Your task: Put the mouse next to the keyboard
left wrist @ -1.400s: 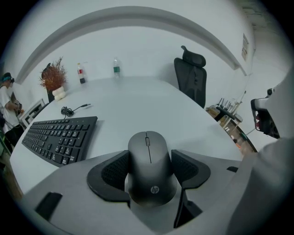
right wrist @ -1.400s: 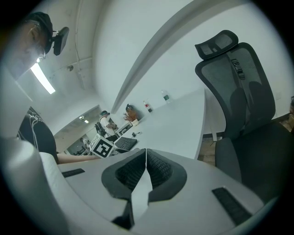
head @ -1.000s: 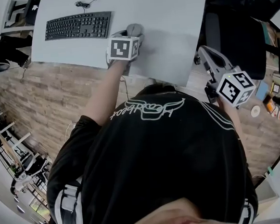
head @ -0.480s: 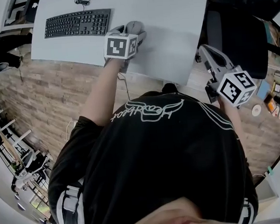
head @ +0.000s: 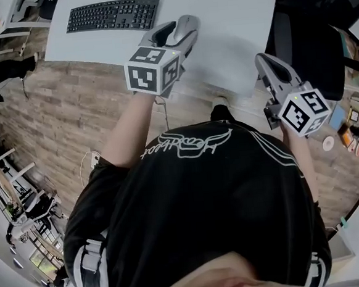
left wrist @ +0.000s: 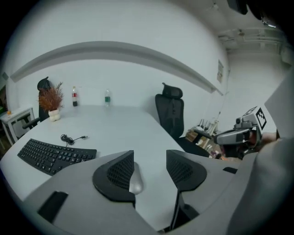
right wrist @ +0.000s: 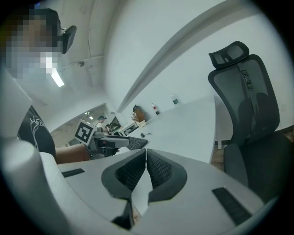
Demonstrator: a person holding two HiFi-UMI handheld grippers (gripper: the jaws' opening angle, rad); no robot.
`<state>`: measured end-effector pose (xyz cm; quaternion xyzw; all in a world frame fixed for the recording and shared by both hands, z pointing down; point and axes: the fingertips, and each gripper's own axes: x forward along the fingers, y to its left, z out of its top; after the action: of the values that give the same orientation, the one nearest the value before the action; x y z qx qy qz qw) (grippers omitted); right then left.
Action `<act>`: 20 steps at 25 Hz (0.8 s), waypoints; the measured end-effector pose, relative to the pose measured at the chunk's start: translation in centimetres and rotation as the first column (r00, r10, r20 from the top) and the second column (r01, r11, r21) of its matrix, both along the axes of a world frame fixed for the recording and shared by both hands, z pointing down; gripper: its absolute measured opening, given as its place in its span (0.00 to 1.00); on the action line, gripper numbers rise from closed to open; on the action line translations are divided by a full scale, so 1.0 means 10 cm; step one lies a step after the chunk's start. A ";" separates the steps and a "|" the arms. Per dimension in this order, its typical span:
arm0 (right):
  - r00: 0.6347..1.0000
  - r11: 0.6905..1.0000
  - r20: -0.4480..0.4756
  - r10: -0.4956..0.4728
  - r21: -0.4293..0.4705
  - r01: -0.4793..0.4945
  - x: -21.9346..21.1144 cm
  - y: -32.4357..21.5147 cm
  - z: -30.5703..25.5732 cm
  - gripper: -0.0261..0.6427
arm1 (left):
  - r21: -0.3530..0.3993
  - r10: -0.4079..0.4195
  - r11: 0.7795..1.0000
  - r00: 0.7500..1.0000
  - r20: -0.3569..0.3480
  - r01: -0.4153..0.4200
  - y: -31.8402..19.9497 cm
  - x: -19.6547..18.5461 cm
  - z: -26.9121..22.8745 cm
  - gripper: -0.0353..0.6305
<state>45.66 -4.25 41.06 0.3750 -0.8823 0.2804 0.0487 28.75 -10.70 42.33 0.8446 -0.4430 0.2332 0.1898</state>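
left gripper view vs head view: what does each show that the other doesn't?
Left gripper view only: a potted dried plant, a red-labelled bottle and a green-labelled bottle at the far end of the table. Head view only: the wood floor and the person's black shirt. Both: the keyboard, the mouse right of it, the white table.

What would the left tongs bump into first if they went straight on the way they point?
Probably the silver mouse, just ahead between the left tongs' jaws, which have just been closing but don't grip it; otherwise the white table. Depth is unclear.
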 end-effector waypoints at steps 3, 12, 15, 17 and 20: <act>1.000 1.000 -0.003 -0.010 0.030 0.010 -0.20 0.26 -0.16 0.06 | 0.052 0.097 0.994 0.995 -0.038 -0.095 0.44 0.06 -0.31 0.16; 0.999 0.988 -0.031 -0.036 0.149 0.040 -0.91 1.29 -0.57 0.06 | 0.240 0.353 0.924 0.907 -0.228 -0.299 2.00 -0.02 -1.11 0.06; 0.996 0.983 -0.049 -0.071 0.165 0.078 -1.14 1.65 -0.63 0.06 | 0.259 0.406 0.900 0.889 -0.213 -0.350 2.44 -0.04 -1.16 0.06; 0.995 0.979 -0.052 -0.082 0.182 0.090 -1.28 1.89 -0.71 0.06 | 0.262 0.408 0.898 0.891 -0.199 -0.353 2.69 -0.11 -1.18 0.06; 0.993 0.974 -0.078 -0.088 0.202 0.102 -1.46 2.20 -0.76 0.06 | 0.247 0.376 0.912 0.908 -0.186 -0.327 2.97 -0.27 -1.13 0.06</act>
<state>31.10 17.78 33.46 0.3448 -0.9212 0.1720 0.0535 26.01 18.98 30.99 0.9472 -0.2802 0.1163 0.1039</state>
